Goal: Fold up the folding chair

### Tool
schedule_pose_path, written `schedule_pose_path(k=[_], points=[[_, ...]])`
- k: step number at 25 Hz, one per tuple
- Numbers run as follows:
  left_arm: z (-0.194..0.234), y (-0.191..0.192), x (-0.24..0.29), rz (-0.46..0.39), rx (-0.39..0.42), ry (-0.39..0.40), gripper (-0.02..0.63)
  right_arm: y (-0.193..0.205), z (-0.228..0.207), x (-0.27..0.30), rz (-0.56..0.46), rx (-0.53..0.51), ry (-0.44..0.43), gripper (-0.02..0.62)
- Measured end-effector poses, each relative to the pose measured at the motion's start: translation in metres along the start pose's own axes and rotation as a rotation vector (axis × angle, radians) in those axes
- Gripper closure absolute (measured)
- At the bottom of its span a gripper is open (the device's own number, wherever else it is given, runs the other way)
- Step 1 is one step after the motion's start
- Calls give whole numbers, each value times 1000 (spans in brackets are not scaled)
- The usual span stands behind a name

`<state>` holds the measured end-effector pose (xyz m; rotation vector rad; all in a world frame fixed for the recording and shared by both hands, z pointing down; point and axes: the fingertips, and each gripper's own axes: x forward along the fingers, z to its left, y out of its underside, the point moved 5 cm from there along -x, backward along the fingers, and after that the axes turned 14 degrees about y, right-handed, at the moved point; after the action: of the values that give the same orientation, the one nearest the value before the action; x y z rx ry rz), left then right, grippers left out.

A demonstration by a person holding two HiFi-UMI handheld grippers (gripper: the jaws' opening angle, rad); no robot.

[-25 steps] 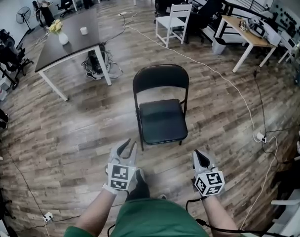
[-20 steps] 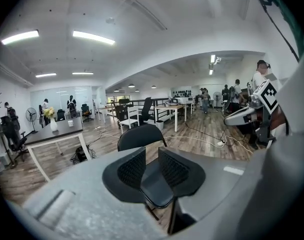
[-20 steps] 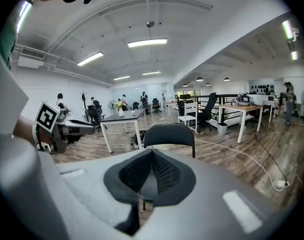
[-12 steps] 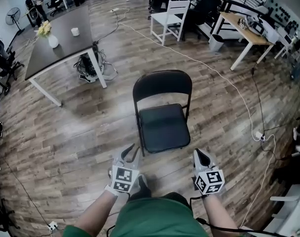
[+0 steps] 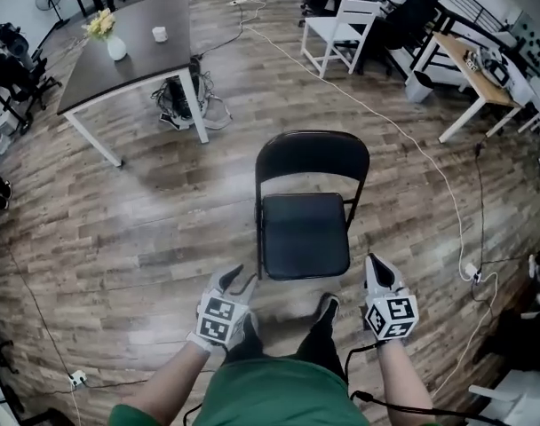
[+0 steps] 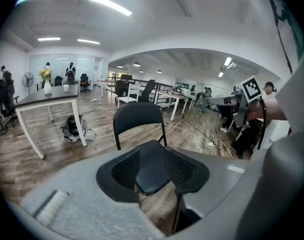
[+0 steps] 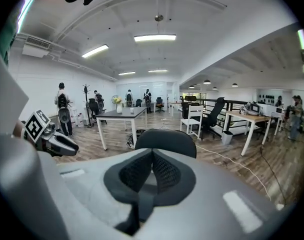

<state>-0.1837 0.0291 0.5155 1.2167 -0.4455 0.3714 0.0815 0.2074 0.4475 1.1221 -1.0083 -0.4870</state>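
Containers: 1 small white vase (image 5: 116, 48) on the dark rectangular tabletop (image 5: 137, 69), w/ yellow flowers (image 5: 99, 25) in it; 1 white cup (image 5: 160, 34) on the same tabletop, contents not visible; 1 pale waste bin (image 5: 418, 85) on the floor beside the light wooden desk (image 5: 470, 65), contents can't be told.

Left gripper (image 5: 241, 276): jaws a little apart and have just been opening; nothing pinched btwn them; in the left gripper view only the chair's seat shows beyond the gap; touches nothing. Right gripper (image 5: 374, 263): jaws pressed together, empty, touching nothing.

Black metal folding chair (image 5: 304, 229): unfolded, upright on the wood-plank floor (image 5: 163, 229); seat faces the person, rounded backrest on the far side; it sits just ahead of the 2 grippers, roughly btwn them; left gripper is near the seat's front-left corner, right gripper near the front-right corner; both apart from it.

Counts: 1 folding chair; 2 grippers, each w/ a marker cube; 1 vase, 1 cup, 1 bin; 1 white wooden chair (image 5: 345, 27) farther back, well apart from the black one; 1 long white cable (image 5: 412, 140) running across the floor to the right of the chair; a few people stand far off in the gripper views, too small to count for sure.
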Motion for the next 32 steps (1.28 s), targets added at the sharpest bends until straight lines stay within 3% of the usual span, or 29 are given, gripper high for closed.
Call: schedule_pose_path(k=[6,12,17,24,27,29,32], points=[[-6,19,45,-24,-199,-134,430,-6,-38,66,-4,-71,-160,592],[-11,51,97,-104,-480,-283,425,-23,-86,145,-15,-167,-313,592],[-16,92,117,-179,-716,-386,396,-33,-107,204,1,-274,-383,592],[-11,156,142,-256,-939,-314,357,-56,-87,259,-21,-382,-411,592],[-7,176,162,-256,-983,-266,350,-66,-79,275,-47,-416,-422,590],[-6,185,180,-239,-1001,-248,341,-71,-79,290,-58,-447,-429,541],[-10,195,208,-232,-1026,-245,331,-73,-84,317,-63,-511,-456,526]])
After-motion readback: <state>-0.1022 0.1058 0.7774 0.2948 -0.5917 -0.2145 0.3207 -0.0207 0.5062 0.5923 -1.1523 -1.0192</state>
